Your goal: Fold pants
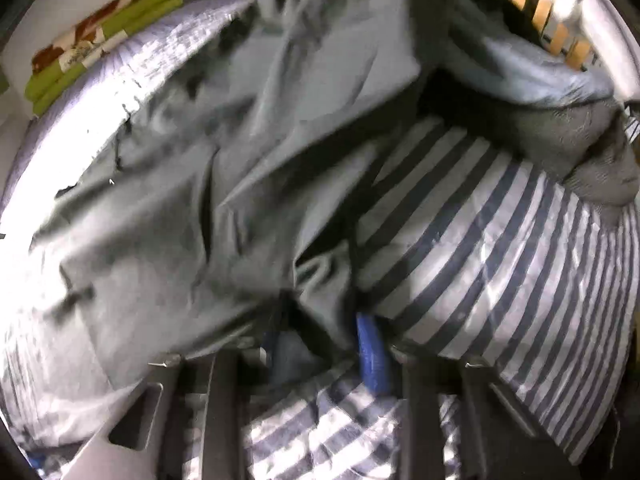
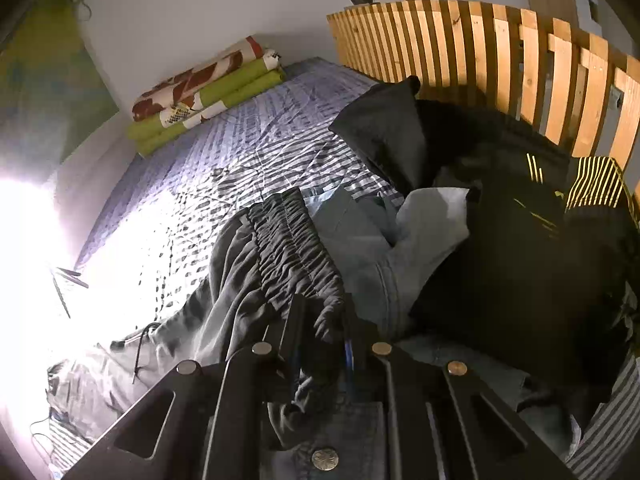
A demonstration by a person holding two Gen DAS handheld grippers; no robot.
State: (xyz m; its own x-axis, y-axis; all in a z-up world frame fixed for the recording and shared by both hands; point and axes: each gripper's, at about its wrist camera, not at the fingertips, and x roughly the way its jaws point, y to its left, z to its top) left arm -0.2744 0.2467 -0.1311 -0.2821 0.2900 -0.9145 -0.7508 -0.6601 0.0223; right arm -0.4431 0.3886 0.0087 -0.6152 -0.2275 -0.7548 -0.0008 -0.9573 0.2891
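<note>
Gripping the pants (image 2: 280, 264) at the waistband, both claws are closed on cloth — right claw (image 2: 320, 336), left claw (image 1: 320, 332) — legs trailing away across the bed (image 2: 240, 140).

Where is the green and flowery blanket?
The folded blanket lies at the far left corner of the striped bed, against the wall, left of the wooden slatted headboard.

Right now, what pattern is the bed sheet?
Dark and white stripes on the bed sheet, clearest in the left wrist view.

Left gripper (image 1: 320, 344) and right gripper (image 2: 320, 332), jaws clamped, angled downward.
</note>
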